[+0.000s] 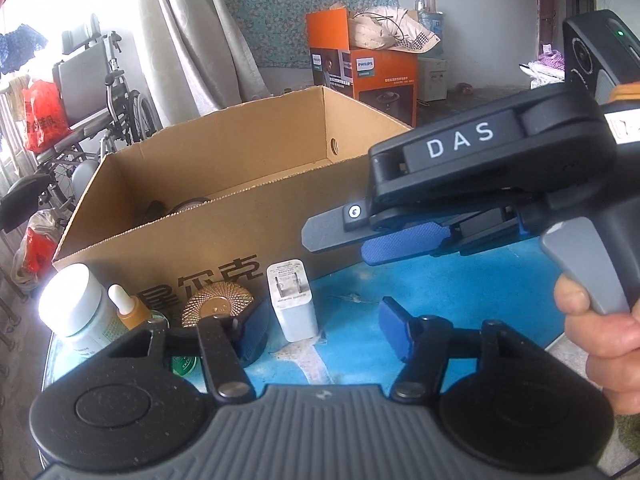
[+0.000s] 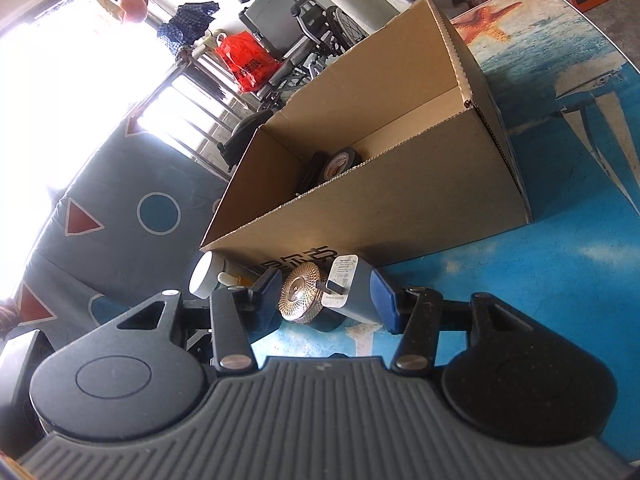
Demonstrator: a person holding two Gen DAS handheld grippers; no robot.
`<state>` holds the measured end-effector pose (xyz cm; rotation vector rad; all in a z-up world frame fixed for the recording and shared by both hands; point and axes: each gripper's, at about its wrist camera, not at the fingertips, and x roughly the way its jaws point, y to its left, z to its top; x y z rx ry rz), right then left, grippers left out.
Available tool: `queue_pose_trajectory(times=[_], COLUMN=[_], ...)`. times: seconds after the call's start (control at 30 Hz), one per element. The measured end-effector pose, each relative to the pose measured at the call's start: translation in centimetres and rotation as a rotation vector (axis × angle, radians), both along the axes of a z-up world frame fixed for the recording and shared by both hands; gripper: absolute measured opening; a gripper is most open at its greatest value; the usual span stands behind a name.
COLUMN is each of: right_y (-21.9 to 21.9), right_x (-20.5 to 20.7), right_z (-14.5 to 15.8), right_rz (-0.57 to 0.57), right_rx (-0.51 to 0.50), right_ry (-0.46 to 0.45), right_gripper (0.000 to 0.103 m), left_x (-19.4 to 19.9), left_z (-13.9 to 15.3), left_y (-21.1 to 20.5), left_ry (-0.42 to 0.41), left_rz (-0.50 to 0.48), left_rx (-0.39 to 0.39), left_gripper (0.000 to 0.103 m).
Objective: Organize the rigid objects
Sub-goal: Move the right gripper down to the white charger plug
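An open cardboard box (image 1: pixel 224 240) stands on the blue table (image 1: pixel 360 300); a black round thing (image 2: pixel 340 162) lies inside. In front of the box stand a white jar (image 1: pixel 76 304), an amber dropper bottle (image 1: pixel 130 306), a gold ribbed disc (image 1: pixel 218 302) and a white charger (image 1: pixel 292 300). My left gripper (image 1: pixel 324 330) is open and empty, low over the table, the charger between its fingers' line. My right gripper (image 2: pixel 326 306) is open, its fingers either side of the disc (image 2: pixel 300 296) and charger (image 2: pixel 344 282). It also shows in the left wrist view (image 1: pixel 360 236), hovering at the right.
A wheelchair (image 1: pixel 100 108) and red bags (image 1: pixel 42 116) stand left of the table. An orange Philips carton (image 1: pixel 368 72) stands behind the box. A blue patterned mat (image 2: pixel 120 220) lies beyond the table's left edge.
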<state>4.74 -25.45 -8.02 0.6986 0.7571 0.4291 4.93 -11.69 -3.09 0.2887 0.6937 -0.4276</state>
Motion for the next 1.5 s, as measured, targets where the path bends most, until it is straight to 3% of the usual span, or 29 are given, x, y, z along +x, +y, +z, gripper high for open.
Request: queue_pose_trajectory(times=[0.17,0.6,1.1,1.3,1.5], right_y=[0.6,2.6,2.5,2.4,2.4], right_x=[1.7,5.5,5.5,5.8,5.8], right_z=[-1.1,-3.8,-4.9,-5.1,-5.4], right_rz=[-0.019,-0.021,-0.015,-0.028,-0.021], right_rx=[0.002,0.000,0.011,0.026,0.032], right_ry=[0.030,0.108,0.146,0.154,0.155], right_gripper=[0.047,0.039,0.037,0.037,0.038], left_x=[1.4,3.2,2.5,3.5,4.0], left_z=[-0.9,-2.0,-1.8,-2.2,-2.8], left_y=[0.0,-0.8,-0.6,-1.2,-1.4], left_ry=[0.016,0.008,0.018,0.044,0.083], left_rz=[-0.006,-0.050,-0.057,-0.024,-0.016], left_rx=[0.007,0.032,-0.032,0.012,0.001], left_gripper=[0.056,0.056,0.056,0.057,0.056])
